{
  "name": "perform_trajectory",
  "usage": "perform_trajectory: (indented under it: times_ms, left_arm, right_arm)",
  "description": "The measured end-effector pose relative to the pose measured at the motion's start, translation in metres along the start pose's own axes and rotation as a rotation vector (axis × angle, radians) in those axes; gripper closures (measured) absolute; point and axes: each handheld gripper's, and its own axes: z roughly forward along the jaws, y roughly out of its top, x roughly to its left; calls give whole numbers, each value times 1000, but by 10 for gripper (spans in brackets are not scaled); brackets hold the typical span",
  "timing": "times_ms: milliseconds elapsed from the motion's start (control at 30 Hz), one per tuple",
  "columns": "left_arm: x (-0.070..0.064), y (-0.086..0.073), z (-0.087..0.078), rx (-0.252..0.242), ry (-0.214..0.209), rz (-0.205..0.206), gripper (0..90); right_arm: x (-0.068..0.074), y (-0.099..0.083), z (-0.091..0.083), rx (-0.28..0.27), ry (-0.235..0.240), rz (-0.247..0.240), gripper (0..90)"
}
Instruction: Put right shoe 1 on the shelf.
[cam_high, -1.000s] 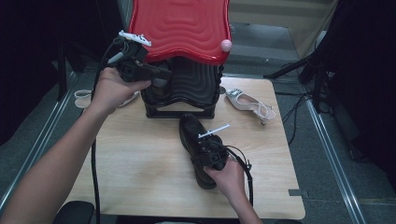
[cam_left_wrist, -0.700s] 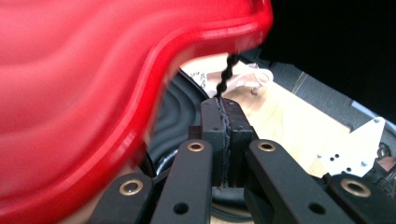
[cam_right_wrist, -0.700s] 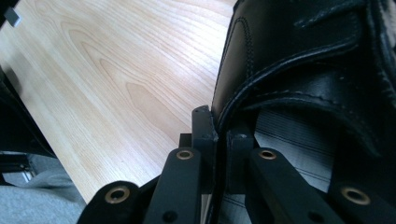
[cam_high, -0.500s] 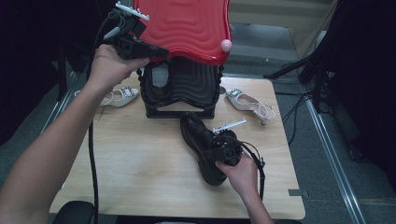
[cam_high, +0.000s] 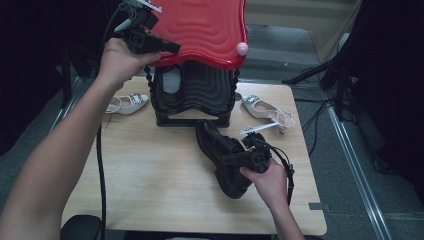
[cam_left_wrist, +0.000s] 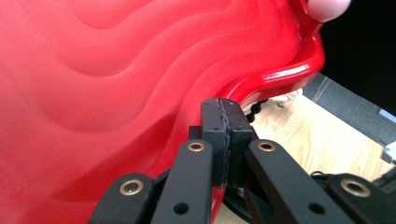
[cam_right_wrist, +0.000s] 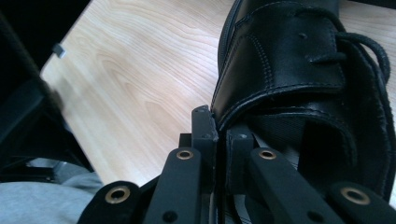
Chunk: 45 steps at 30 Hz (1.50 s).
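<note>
Near the table's (cam_high: 150, 200) left edge, one pale slingback shoe (cam_high: 126, 104) lying on its side with a jewelled buckle at the toe. Just right of it, at the far edge's middle, one black ribbed shoe box (cam_high: 192, 97) with its one wavy red lid (cam_high: 200, 25) lifted up off the front; one pink knob (cam_high: 242, 48) on the lid's right front corner. Left gripper (cam_high: 167, 47) held high at the lid's left front edge, jaws pressed tight together on that rim, as seen in the left gripper view (cam_left_wrist: 224, 140). In front of the box, toward the near right corner, one black leather lace-up shoe (cam_high: 222, 157) lying on the wood, toe toward the box. Right gripper (cam_high: 235, 159) clamped on the shoe's collar at the heel end, jaws shut on the leather edge in the right gripper view (cam_right_wrist: 217, 140). Close to the far right corner, a second pale slingback (cam_high: 265, 111) with the same buckle, well apart from the first. Count: two pale shoes, one black shoe, one box, one lid. No readable brand, label or writing anywhere.
</note>
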Motion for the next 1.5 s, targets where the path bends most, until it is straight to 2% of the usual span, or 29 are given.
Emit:
perform_trajectory:
  times_ms: [200, 400, 533, 667, 867, 1000, 1133, 1367, 1400, 1500]
  left_arm:
    - [3, 1, 2, 6, 17, -5, 900]
    - [6, 0, 4, 19, 23, -8, 900]
    - [8, -1, 5, 34, 26, -10, 900]
    - [10, -3, 5, 21, 20, -16, 900]
    - [10, -3, 5, 25, 23, -14, 900]
    - [10, -3, 5, 23, 21, -13, 900]
    - [10, -5, 5, 14, 19, -12, 900]
    - [10, -5, 5, 14, 18, -13, 900]
    - [10, -5, 5, 14, 19, -12, 900]
    - [10, -6, 4, 14, 21, -7, 900]
  right_arm:
    - [11, 4, -22, -25, 8, -22, 869]
    - [23, 11, -40, -46, -2, -48, 869]
    - [26, 19, -48, -69, 8, -55, 869]
    - [30, 32, -51, -93, -3, -70, 868]
    - [29, 56, -48, -133, -28, -78, 864]
    - [30, 70, -45, -155, -65, -89, 864]
    - [24, 86, -39, -197, -70, -73, 863]
    - [19, 105, -26, -266, -117, -70, 863]
    - [19, 107, -21, -284, -138, -70, 863]
    - [19, 110, -11, -294, -193, -88, 864]
